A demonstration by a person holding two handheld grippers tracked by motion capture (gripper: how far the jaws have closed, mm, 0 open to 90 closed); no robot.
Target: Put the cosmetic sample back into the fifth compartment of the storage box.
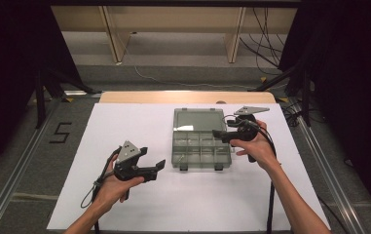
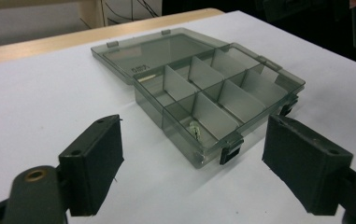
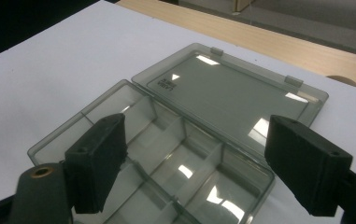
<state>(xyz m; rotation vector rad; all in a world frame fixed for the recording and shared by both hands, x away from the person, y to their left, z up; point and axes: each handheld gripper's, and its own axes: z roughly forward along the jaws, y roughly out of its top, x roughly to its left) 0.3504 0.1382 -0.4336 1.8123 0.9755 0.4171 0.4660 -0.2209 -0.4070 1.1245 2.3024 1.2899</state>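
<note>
Organizer box (image 1: 201,141) lies lid-flat open mid-mat, long axis crosswise | right gripper (image 1: 222,134) hovers at box's right edge, jaws wide, empty, nearer | left gripper (image 1: 156,168) off box's front-left corner, jaws spread, empty | small item (image 2: 195,130) sits in front-left compartment

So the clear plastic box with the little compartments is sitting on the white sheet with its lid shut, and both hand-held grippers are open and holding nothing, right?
Not quite: the lid is open, folded back flat on the white sheet behind the compartment box, as the right gripper view shows. The rest holds: the left hand-held gripper and the right hand-held gripper are both open and hold nothing.
</note>
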